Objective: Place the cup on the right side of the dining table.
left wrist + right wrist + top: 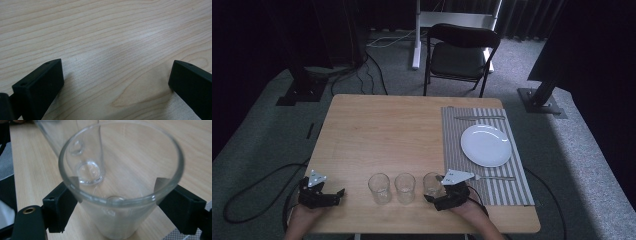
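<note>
**Right gripper closes on the end glass**

Nearest me, along the near edge of the desk (377,125), sit both grippers in the person's hands. At the near left corner the left gripper (319,192) rests low over bare wood, its jaws spread wide with nothing between them. Right of the middle of that edge, the right gripper (447,192) has its jaws on either side of a glass (432,184); in the right gripper view both pads (62,202) press on the glass (120,195) just under its rim, so it is gripped. That glass stands upright, the right-hand one of three in a row near the near edge. Two more glasses (392,188) stand to its left. A striped mat (452,145) covers the right side, with a plate (486,145), a knife (479,118) at the far edge and a fork (494,177) nearer.
</note>
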`<state>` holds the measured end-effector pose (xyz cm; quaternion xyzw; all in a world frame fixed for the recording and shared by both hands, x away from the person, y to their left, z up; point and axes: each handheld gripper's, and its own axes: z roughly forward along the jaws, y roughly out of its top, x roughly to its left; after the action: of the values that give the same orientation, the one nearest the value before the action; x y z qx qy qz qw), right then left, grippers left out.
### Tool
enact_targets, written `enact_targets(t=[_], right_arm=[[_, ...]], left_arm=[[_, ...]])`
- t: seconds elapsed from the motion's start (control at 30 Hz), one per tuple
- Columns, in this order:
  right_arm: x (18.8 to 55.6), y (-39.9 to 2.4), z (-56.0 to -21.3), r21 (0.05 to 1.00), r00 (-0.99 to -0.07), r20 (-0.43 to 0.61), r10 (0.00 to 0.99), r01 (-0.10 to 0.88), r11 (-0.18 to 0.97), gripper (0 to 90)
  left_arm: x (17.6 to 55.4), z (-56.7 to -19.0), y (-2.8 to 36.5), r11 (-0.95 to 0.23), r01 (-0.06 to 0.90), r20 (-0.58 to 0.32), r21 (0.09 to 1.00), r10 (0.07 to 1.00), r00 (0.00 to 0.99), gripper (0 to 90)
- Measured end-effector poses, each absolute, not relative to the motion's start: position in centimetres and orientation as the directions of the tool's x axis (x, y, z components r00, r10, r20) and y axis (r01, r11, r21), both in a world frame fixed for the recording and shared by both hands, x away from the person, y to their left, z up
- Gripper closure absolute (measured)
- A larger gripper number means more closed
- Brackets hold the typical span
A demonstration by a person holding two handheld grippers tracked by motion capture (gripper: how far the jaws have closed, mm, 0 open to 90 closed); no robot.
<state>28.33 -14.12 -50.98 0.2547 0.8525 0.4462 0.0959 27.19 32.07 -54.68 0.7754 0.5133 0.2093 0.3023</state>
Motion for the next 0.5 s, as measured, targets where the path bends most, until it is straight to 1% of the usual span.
enact_targets(t=[0.07, 0.13, 0.17, 0.23, 0.3, 0.5], right_arm=[[28.32, -14.11, -50.92, 0.812, -0.851, 0.058, 0.521, 0.344, 0.471, 18.0], [28.26, -14.01, -50.84, 0.818, -0.852, 0.049, 0.521, 0.334, 0.468, 20.8], [28.24, -13.97, -50.81, 0.82, -0.856, 0.051, 0.515, 0.33, 0.467, 25.1], [28.17, -13.82, -50.79, 0.824, -0.856, 0.045, 0.515, 0.323, 0.465, 25.5], [28.19, -13.7, -50.83, 0.824, -0.851, 0.039, 0.523, 0.323, 0.465, 28.5], [28.09, -13.4, -50.65, 0.81, -0.848, 0.011, 0.529, 0.318, 0.492, 29.7]], left_arm=[[27.19, -54.68, 32.07, -0.29, 0.67, 0.014, 0.684, 0.923, 0.385, 0.3], [27.18, -54.68, 32.08, -0.291, 0.669, 0.014, 0.684, 0.922, 0.386, 0.3], [27.18, -54.67, 32.08, -0.291, 0.67, 0.014, 0.683, 0.922, 0.386, 0.3], [27.18, -54.68, 32.08, -0.291, 0.669, 0.014, 0.684, 0.922, 0.386, 0.3], [27.18, -54.68, 32.08, -0.291, 0.669, 0.014, 0.684, 0.922, 0.386, 0.3], [27.18, -54.68, 32.08, -0.291, 0.669, 0.014, 0.683, 0.922, 0.387, 0.3]])
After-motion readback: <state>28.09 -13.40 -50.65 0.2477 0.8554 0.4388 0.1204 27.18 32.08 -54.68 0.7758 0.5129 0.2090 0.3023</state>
